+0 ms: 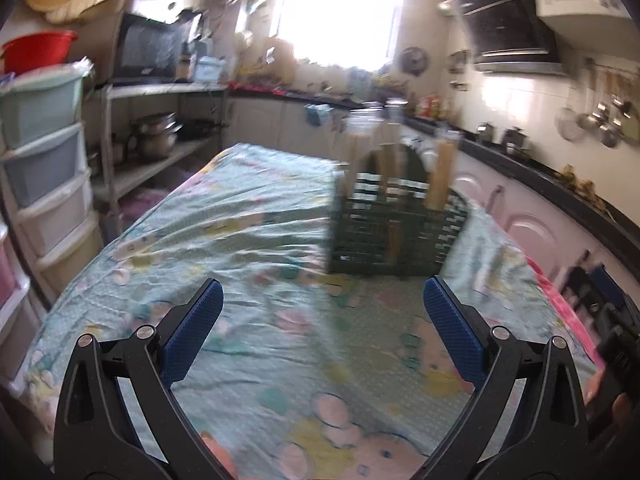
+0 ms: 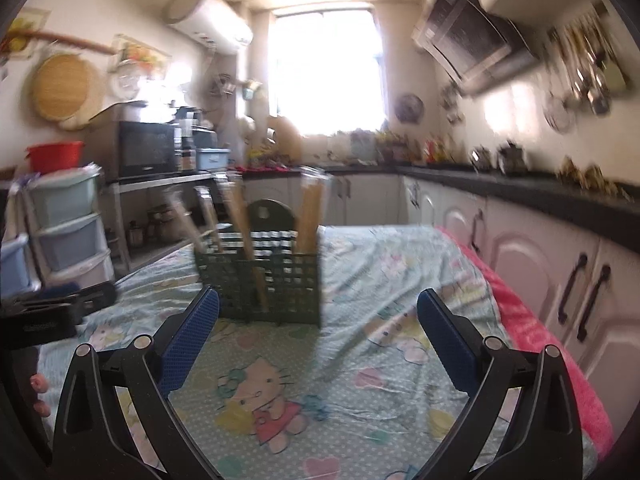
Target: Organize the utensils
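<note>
Both grippers hang spread and empty above a cartoon-print cloth (image 2: 400, 264): the left gripper (image 1: 323, 300) and right gripper (image 2: 318, 312) each face a dark green basket (image 2: 276, 288) standing upright mid-table. Wooden-handled utensils (image 2: 240, 216), perhaps four or five through the blur, stick out of it, leaning at angles.

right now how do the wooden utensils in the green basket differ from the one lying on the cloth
The utensils in the green basket stand upright or leaning, lower ends inside the mesh; the loose utensil lies flat on the tablecloth, right of the basket.
The standing utensils are grouped together; the loose one lies alone, apart from the basket.
Both look like light wood, though blur hides what type each is. Neither set of tongs holds any of them.
</note>
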Demonstrator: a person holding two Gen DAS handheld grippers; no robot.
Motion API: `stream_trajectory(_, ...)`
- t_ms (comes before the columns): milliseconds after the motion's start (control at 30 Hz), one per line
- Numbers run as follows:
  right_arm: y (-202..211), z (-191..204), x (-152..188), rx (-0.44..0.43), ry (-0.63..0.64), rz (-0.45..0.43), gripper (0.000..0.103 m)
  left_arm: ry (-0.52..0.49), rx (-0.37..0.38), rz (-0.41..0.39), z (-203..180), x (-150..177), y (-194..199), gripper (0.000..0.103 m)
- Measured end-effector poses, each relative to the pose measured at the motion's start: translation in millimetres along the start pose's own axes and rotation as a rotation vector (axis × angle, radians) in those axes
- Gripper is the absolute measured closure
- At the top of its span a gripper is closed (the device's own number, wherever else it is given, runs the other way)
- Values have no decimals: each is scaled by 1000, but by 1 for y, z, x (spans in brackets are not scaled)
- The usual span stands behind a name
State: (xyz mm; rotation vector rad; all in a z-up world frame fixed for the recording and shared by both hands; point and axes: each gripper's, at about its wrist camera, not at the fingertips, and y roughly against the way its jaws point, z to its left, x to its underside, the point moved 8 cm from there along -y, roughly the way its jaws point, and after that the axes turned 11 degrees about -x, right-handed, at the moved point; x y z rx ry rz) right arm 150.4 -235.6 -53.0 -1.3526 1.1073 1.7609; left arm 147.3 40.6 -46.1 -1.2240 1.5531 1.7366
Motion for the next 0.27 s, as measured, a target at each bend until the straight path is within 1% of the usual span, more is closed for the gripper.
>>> stream_trajectory(33,-9,-15,-2,33,-19,36,6,-5,-26,22,8,-3,-9,11)
stream_trajectory(67,-19,-29,-1,68,-32,79,6,-26,-90,81,25,-9,-32,11)
stream_trajectory(100,-31,-48,1,121,-54,132,6,-41,-135,117,34,-11,-46,11)
stream_trajectory(133,-48,-77,5,193,-94,211,6,-60,-187,154,47,-13,-65,11)
stream_trajectory(200,-74,-115,16,259,-133,332,6,-81,-306,239,76,-13,-111,11)
stream_trajectory(233,-85,-133,21,297,-144,372,6,-60,-321,298,86,-10,-133,11)
stream_trajectory(267,-99,-153,27,338,-145,413,6,-38,-322,332,92,-7,-146,11)
